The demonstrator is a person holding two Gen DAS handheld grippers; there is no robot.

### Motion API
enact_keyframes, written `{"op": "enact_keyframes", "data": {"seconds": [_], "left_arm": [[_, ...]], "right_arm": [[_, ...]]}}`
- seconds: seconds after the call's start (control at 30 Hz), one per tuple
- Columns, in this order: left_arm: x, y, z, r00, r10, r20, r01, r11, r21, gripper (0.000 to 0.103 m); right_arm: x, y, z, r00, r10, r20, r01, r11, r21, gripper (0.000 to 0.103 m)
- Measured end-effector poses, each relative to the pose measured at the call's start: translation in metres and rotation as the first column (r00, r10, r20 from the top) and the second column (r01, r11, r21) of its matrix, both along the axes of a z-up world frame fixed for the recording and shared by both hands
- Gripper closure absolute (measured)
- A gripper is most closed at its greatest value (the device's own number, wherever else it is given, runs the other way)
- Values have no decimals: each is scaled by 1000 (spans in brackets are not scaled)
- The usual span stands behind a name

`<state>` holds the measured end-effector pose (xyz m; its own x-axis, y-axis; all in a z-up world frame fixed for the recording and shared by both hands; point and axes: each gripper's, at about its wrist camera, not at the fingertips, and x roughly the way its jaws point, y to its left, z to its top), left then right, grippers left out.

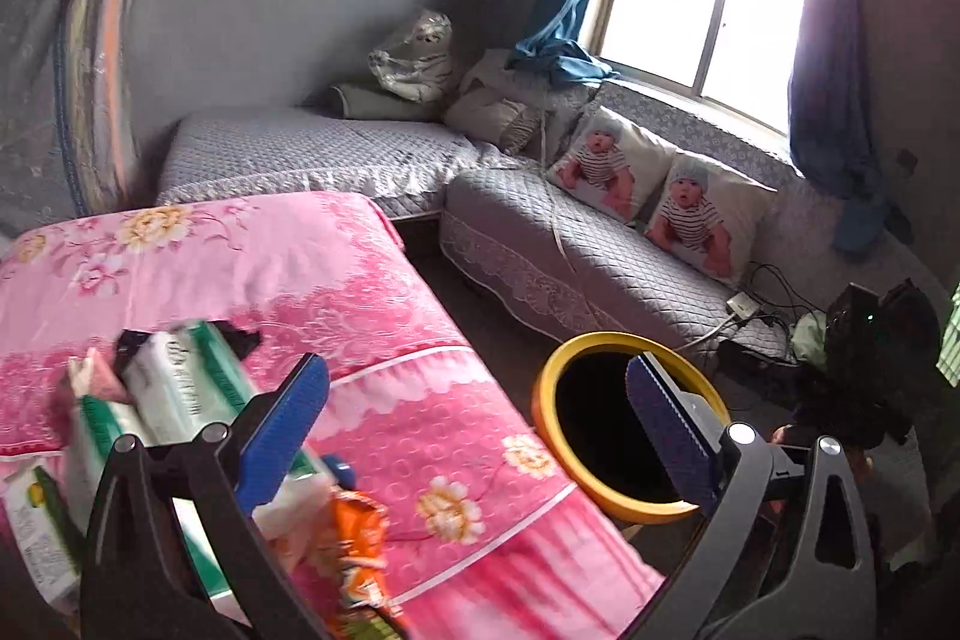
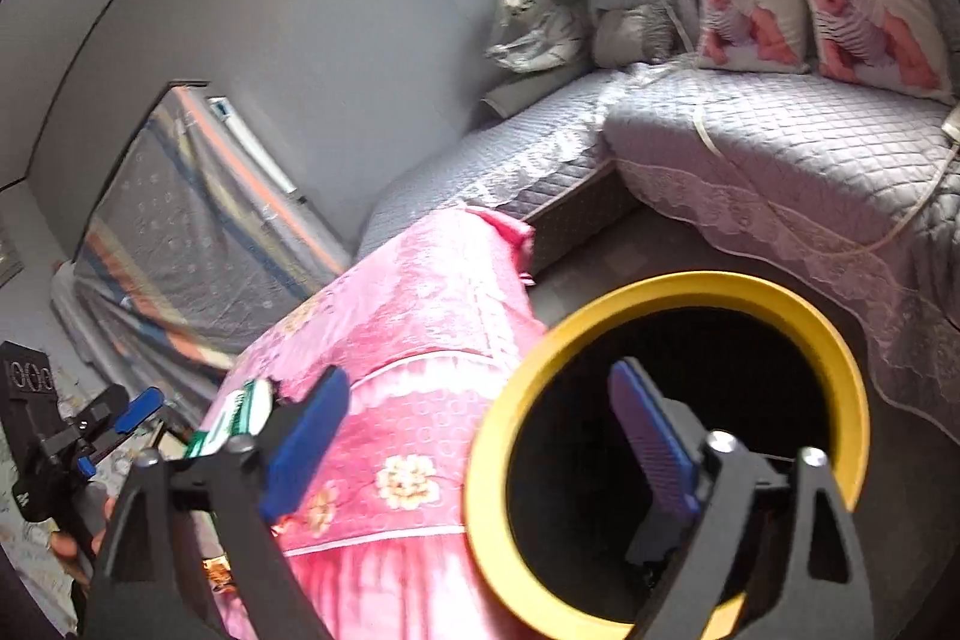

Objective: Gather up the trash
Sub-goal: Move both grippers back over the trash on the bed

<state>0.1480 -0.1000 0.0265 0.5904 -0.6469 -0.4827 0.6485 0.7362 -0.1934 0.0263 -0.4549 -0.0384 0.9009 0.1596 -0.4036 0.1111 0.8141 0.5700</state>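
A yellow-rimmed bin [image 1: 543, 400] with a dark inside stands on the floor beside a table under a pink floral cloth [image 1: 384, 340]. On the cloth at the near left lie green-and-white cartons [image 1: 174, 382], an orange snack wrapper [image 1: 360, 538] and white tissue [image 1: 294, 502]. My left gripper [image 1: 480, 400] is open and empty, above the table's right edge. My right gripper [image 2: 480, 412] is open and empty, its right finger over the bin [image 2: 840, 370]. A green-and-white carton [image 2: 240, 418] shows at the cloth's [image 2: 420, 310] left edge. The left gripper shows in the right wrist view [image 2: 132, 415].
A grey quilted corner sofa [image 1: 600, 244] with two baby-print cushions [image 1: 660, 190] runs under the window. Cables and a power strip [image 1: 744, 307] lie at its right end. A covered mattress [image 2: 198, 220] leans on the left wall. Floor lies between table and sofa.
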Motion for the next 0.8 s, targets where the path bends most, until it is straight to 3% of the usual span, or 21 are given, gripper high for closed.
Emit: {"op": "enact_keyframes", "data": {"seconds": [0.1, 0.2, 0.33, 0.43, 0.6, 0.8], "left_arm": [[-5, 63, 4, 985, 164, 53, -166, 986, 27, 8], [-14, 118, 6, 939, 319, 128, -328, 943, 60, 8], [-25, 173, -2, 863, 456, 217, -488, 863, 128, 8], [-26, 202, -16, 834, 514, 199, -548, 813, 196, 8], [-31, 245, -39, 836, 543, 73, -548, 826, 133, 8], [-39, 255, -52, 841, 540, 45, -541, 832, 123, 8]], "right_arm": [[14, 43, 15, 989, 145, 21, -143, 987, -72, 7], [25, 90, 26, 960, 280, 14, -277, 953, -125, 7], [47, 153, 24, 879, 467, -101, -476, 874, -99, 7], [59, 192, 12, 816, 539, -209, -555, 831, -23, 7], [68, 242, -4, 755, 558, -345, -601, 799, -23, 9], [98, 258, -28, 727, 504, -466, -559, 829, 25, 19]]}}
